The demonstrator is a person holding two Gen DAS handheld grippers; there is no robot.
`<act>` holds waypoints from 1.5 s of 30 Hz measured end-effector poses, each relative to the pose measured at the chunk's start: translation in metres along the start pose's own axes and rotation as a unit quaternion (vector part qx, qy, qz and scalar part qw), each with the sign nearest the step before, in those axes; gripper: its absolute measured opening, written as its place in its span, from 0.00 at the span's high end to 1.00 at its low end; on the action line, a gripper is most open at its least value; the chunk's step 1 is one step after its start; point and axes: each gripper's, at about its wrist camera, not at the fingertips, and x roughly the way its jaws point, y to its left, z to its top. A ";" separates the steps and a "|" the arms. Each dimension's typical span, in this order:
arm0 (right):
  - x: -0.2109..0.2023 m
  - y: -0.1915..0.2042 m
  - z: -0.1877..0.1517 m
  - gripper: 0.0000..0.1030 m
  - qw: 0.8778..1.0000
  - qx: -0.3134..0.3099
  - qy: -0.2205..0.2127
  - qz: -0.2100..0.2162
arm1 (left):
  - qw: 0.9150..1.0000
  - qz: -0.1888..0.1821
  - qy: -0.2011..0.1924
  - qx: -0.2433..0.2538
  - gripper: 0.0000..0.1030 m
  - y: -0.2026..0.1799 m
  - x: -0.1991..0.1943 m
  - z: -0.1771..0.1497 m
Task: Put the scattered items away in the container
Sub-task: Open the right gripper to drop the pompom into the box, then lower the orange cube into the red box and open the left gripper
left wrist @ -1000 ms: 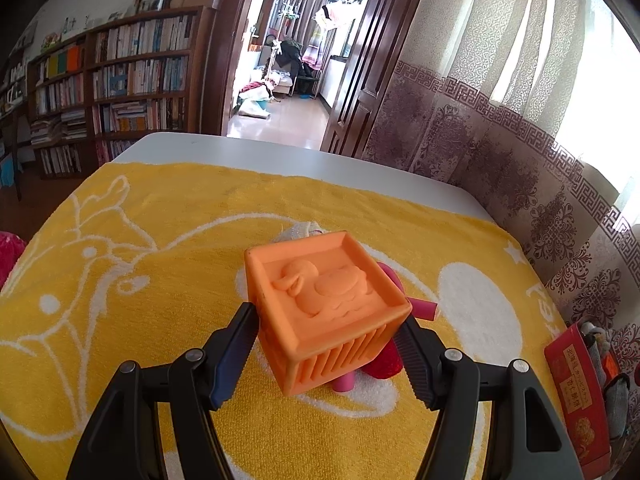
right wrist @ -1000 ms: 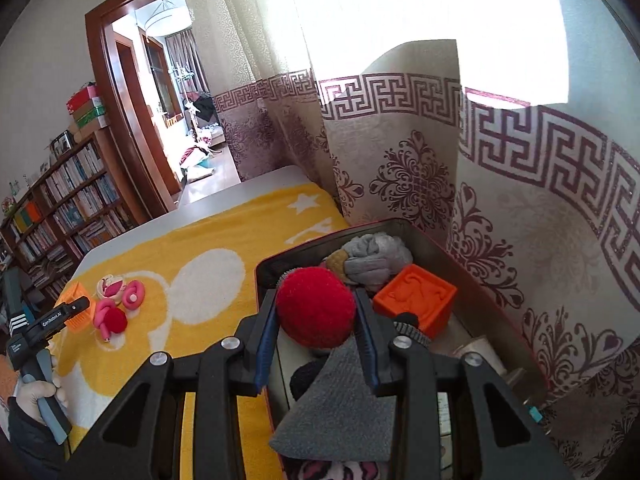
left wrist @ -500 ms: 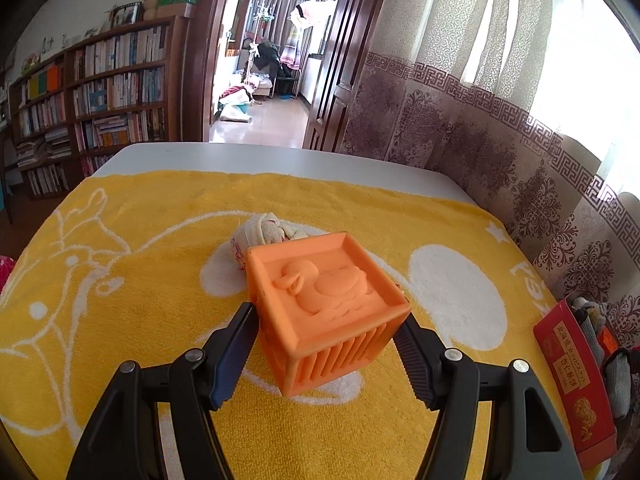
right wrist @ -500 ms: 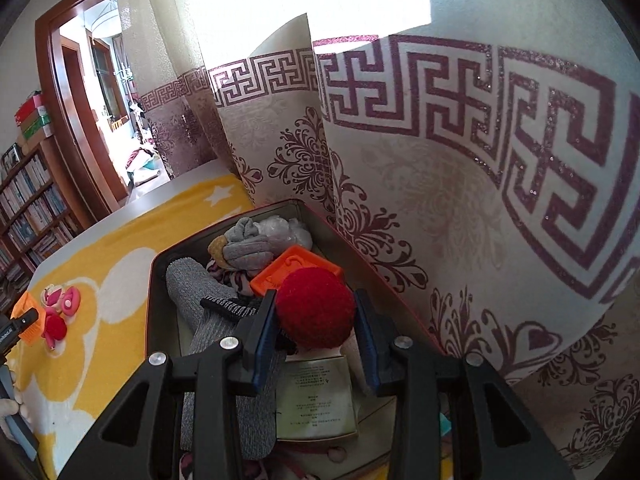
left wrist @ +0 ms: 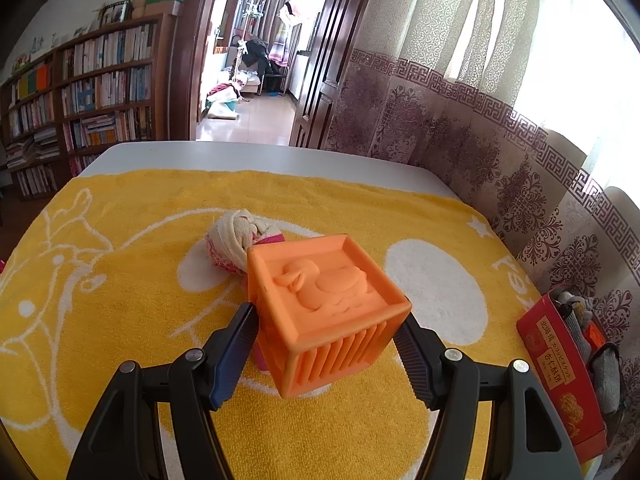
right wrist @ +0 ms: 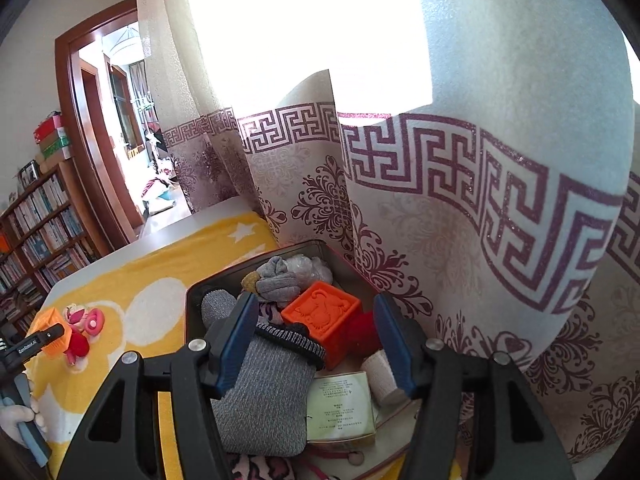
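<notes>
Left wrist: left claw (left wrist: pixel 328 344) grips orange block (left wrist: pixel 326 308), duck face up, tilted | right claw (right wrist: pixel 314 342) released, apparently empty

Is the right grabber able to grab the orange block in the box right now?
Probably yes. The right gripper is open and empty, right above the box. The orange block sits on top between its fingers, with only a grey sock lying beside it.

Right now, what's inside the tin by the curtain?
The tin holds grey socks, an orange block, a red pompom, a paper packet. Whatever lies underneath is covered.
</notes>
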 end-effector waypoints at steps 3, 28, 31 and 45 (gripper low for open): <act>-0.007 0.003 0.001 0.35 1.000 0.001 -0.016 0.008 | 1.000 -0.019 0.007 0.019 0.33 -0.022 0.000 -0.004; -0.010 -0.025 0.010 0.32 0.997 0.041 -0.045 0.042 | 0.956 -0.209 0.079 0.193 0.32 -0.252 0.008 -0.032; -0.007 -0.025 0.009 0.32 0.997 0.040 -0.044 0.041 | 0.948 -0.225 0.086 0.208 0.32 -0.267 0.011 -0.037; -0.003 -0.022 0.007 0.32 0.997 0.038 -0.040 0.044 | 0.941 -0.254 0.088 0.208 0.21 -0.266 0.010 -0.040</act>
